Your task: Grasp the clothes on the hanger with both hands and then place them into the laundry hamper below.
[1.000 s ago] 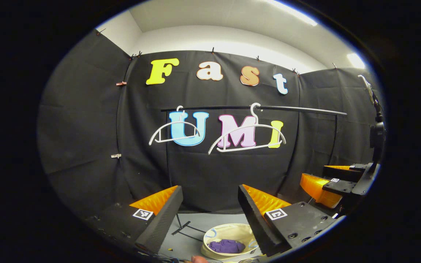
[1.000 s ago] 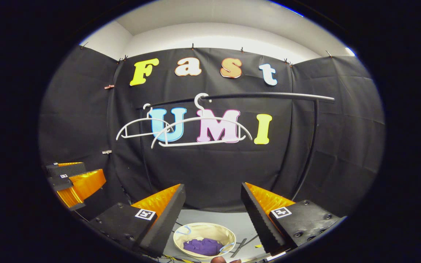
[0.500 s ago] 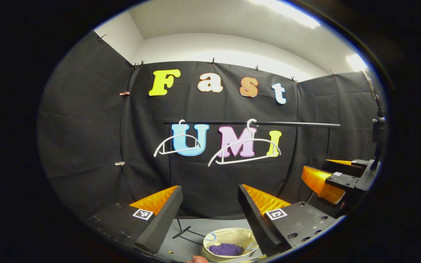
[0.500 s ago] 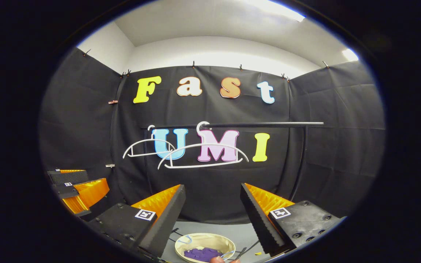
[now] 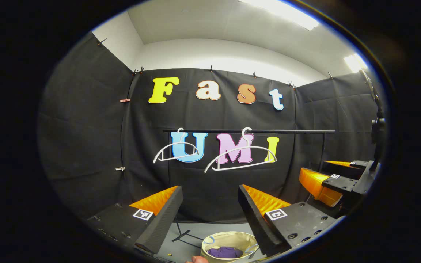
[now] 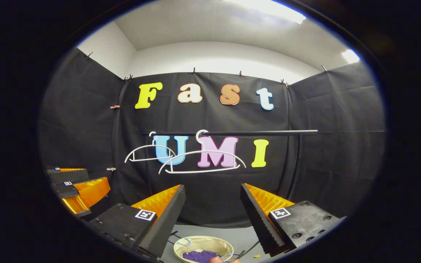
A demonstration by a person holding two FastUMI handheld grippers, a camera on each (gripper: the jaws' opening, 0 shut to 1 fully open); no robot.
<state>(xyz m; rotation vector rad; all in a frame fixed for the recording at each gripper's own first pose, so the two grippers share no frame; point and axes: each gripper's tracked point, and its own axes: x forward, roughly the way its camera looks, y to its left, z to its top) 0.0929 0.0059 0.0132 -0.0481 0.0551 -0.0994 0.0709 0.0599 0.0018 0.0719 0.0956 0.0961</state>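
A purple garment [image 5: 225, 251] lies crumpled inside the cream laundry hamper [image 5: 212, 241] on the floor; the right gripper view shows the same garment [image 6: 199, 255] in the hamper [image 6: 196, 243]. Two bare white hangers [image 5: 240, 158] [image 5: 175, 151] hang on the black rail [image 5: 269, 131]. My left gripper [image 5: 210, 204] stands open with nothing between its fingers, above the hamper. My right gripper [image 6: 213, 204] is open too and holds nothing. It appears at the right edge of the left gripper view as the other gripper [image 5: 327, 180]; the left one [image 6: 77, 188] appears at the left of the right gripper view.
The rail's black upright [image 6: 297, 164] stands at the right, and its feet [image 5: 186, 233] rest on the grey floor beside the hamper. A camera stand [image 5: 376, 128] rises at the far right. A fingertip [image 5: 196, 259] pokes in at the bottom edge.
Both views have tilted upward: rail, hangers and hamper have slid lower in the frames. Both grippers stay open and the garment stays in the hamper.
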